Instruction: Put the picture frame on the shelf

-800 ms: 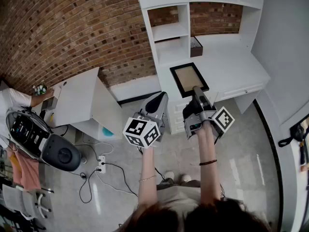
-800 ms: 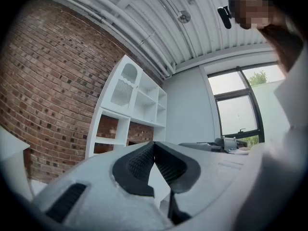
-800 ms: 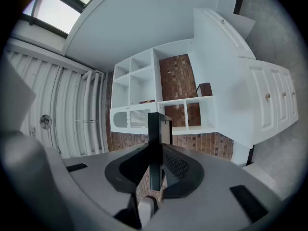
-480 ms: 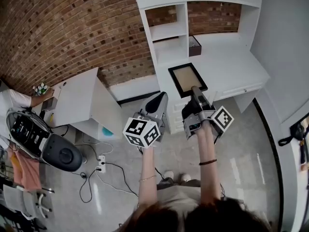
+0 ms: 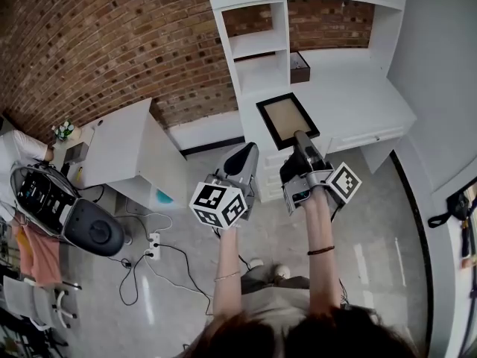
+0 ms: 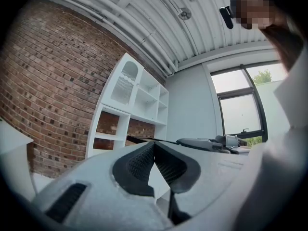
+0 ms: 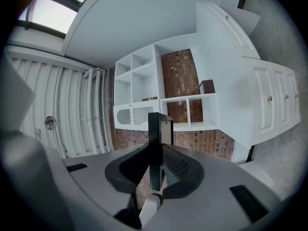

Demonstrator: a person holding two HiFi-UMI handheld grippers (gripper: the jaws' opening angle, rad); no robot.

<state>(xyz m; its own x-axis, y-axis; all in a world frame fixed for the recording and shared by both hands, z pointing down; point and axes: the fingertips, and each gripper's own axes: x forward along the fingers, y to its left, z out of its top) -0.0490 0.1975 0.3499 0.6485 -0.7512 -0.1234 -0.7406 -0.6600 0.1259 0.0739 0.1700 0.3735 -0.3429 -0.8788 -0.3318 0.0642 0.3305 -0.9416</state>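
A black picture frame [image 5: 286, 119] with a tan inside is held out flat in front of the white shelf unit [image 5: 262, 47], over the white counter [image 5: 358, 99]. My right gripper [image 5: 300, 135] is shut on its near edge. In the right gripper view the picture frame [image 7: 157, 143] stands edge-on between the pads. My left gripper [image 5: 244, 157] hangs to the frame's left, shut and empty; in the left gripper view its jaw tips [image 6: 154, 146] meet, and the frame's dark edge [image 6: 144, 139] shows beyond them.
A small dark box [image 5: 299, 66] sits on the counter beside the shelf's lower compartment. A white cabinet [image 5: 127, 155] stands at the left by the brick wall [image 5: 112, 43]. A black machine [image 5: 63, 215] and cables [image 5: 160, 256] lie on the floor at left.
The picture frame and right gripper have moved slightly forward, toward the shelf unit. The left gripper has hardly moved.
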